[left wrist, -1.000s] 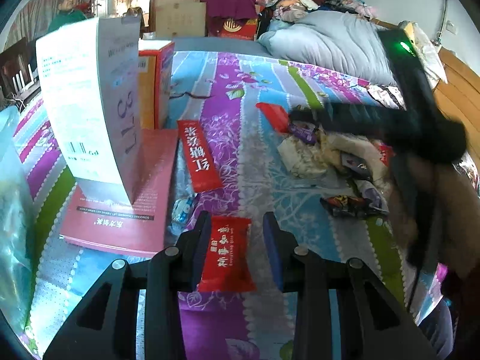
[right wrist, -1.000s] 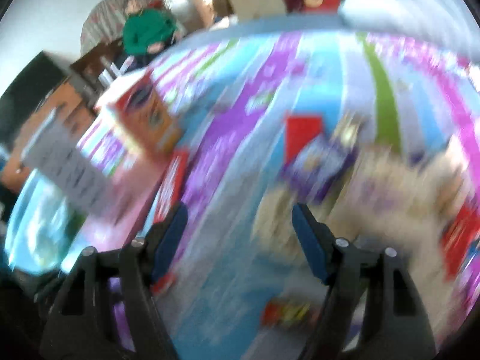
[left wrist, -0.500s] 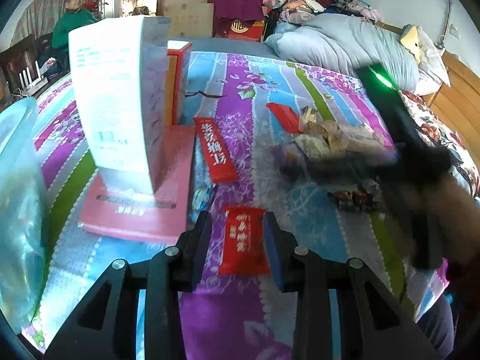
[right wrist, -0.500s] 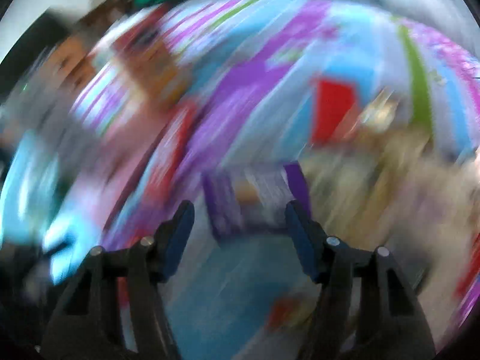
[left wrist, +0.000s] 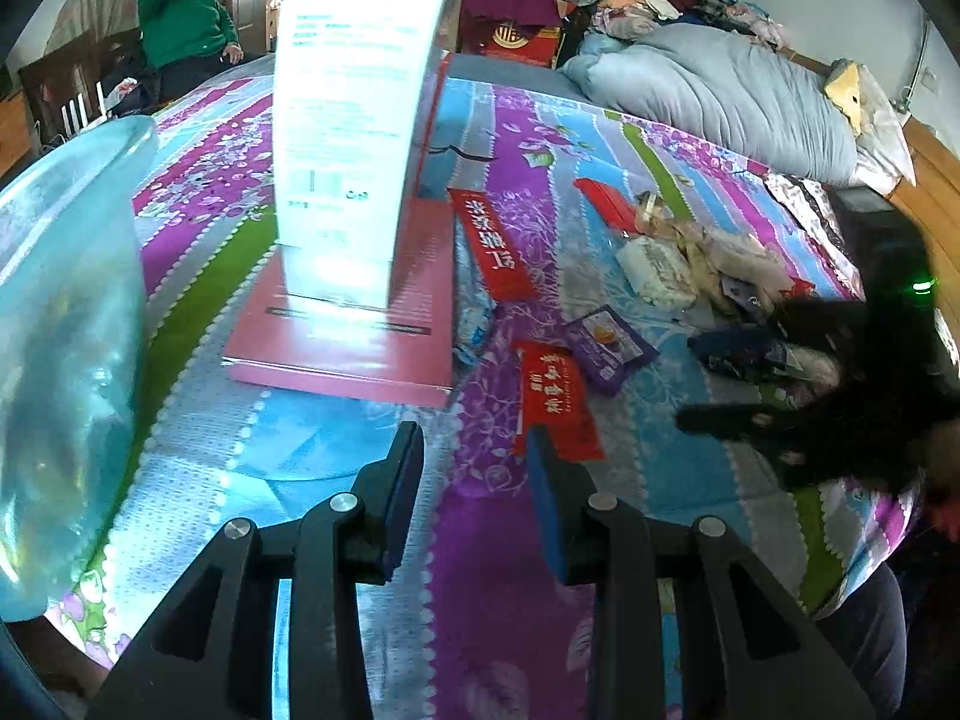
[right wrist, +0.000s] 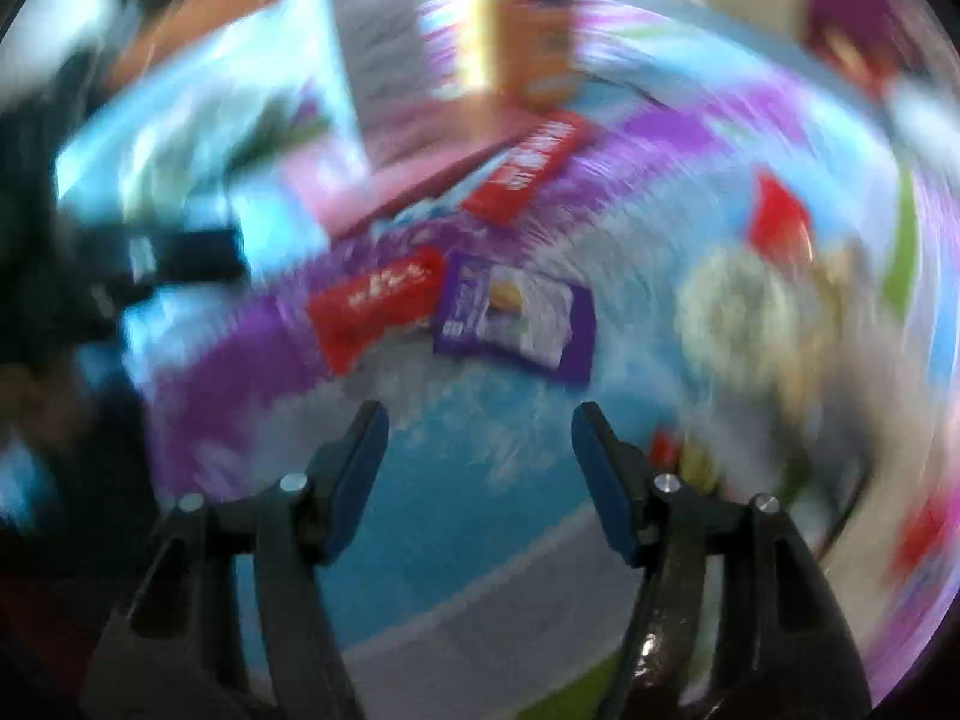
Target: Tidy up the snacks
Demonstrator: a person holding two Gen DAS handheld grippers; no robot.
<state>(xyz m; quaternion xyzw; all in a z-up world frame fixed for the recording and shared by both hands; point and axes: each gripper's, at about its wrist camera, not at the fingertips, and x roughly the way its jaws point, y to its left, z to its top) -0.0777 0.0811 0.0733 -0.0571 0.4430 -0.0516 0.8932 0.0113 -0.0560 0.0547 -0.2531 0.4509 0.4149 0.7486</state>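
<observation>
Snacks sit on the bed: red packet (left wrist: 558,402) just ahead-right of your left tongs (left wrist: 474,492), long axis pointing away from you; purple packet (right wrist: 516,315) dead ahead of right tongs (right wrist: 477,468). Both tongs open, empty. Left is nearer red.

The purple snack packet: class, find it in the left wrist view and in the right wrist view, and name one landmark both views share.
Left wrist view: the purple snack packet lies right of centre on the bedspread, beyond the open fingers.
Right wrist view: the purple snack packet sits near centre, blurred, above the open fingers.
Shared landmark: the short red packet lying right beside it.
</observation>
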